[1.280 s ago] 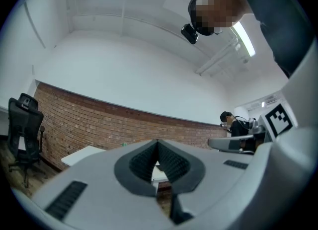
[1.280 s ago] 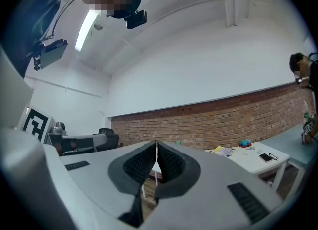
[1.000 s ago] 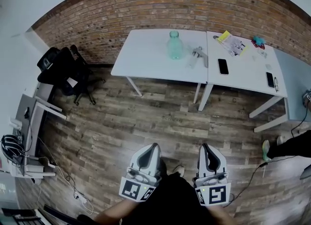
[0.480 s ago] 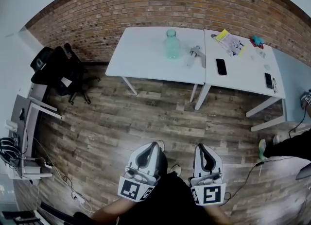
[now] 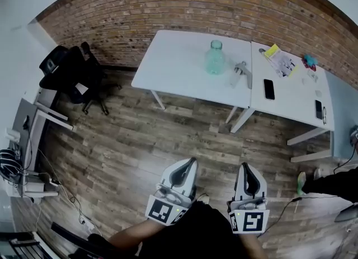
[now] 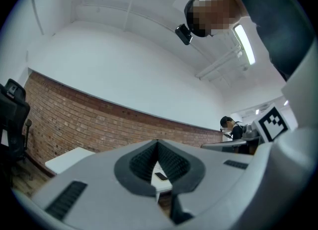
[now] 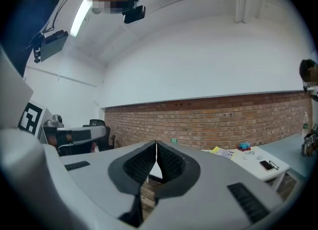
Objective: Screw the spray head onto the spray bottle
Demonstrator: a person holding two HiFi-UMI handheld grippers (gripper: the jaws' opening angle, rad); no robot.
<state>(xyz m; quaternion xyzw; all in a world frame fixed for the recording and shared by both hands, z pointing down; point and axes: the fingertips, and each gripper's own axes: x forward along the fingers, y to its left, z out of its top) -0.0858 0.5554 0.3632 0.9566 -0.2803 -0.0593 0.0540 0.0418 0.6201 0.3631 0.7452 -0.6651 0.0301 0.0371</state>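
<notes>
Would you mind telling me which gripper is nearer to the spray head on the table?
Right. The right gripper is almost straight below the spray head in the head view; the left gripper sits off to its left. Both are far back, over the floor.

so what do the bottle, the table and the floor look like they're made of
Bottle: pale green and see-through, probably plastic, though it could be glass.
Table: smooth matt white top, likely laminate.
Floor: planks streaked brown and grey; real wood or a wood-look vinyl, can't tell.
</notes>
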